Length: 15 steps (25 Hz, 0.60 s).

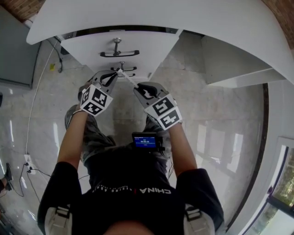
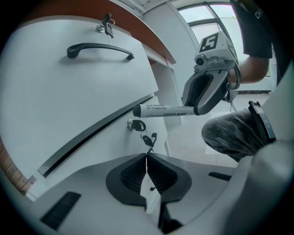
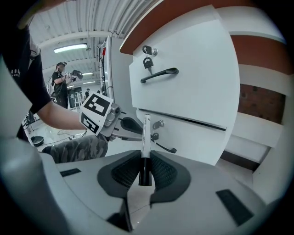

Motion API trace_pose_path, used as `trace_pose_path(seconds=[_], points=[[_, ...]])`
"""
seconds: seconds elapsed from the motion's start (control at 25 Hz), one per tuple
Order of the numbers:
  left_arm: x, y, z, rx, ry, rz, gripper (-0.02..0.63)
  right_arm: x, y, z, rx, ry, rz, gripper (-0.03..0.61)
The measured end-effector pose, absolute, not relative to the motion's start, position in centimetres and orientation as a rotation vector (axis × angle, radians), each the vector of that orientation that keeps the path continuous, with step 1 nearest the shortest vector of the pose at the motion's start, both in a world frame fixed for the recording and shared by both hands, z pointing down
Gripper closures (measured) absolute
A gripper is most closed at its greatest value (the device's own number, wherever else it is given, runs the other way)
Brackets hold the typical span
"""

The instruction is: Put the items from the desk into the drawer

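Glossy pale floor [image 1: 229,137], white desk [image 1: 206,18], brick wall [image 1: 18,7].

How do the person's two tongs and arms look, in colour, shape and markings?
Both the left tongs and the right tongs have a pale grey, rounded shell with black ribbed pads. Each carries a white cube printed with black square markers. The person wears a black short-sleeved shirt and camouflage trousers.

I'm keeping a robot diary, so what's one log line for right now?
left gripper: shut, tips at dangling black key | right gripper: holding white marker pen | white lower drawer: closed
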State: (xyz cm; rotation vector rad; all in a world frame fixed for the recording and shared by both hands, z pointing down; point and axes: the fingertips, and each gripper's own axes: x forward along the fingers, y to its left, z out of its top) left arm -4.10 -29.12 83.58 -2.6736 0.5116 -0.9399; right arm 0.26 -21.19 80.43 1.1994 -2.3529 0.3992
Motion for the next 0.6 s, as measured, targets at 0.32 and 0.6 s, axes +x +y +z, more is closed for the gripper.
trace_pose_path(seconds=[0.32, 0.6], points=[[-3.8, -28.9, 85.2, -2.399, 0.31, -1.138, 0.543, 0.5, -20.9, 80.1, 1.21, -2.373, 0.359, 0.505], [-3.2, -30.2, 87.7, -2.04, 0.239, -1.31, 0.532, 0.8, -20.9, 79.6, 1.227, -2.38, 0.336, 0.505]])
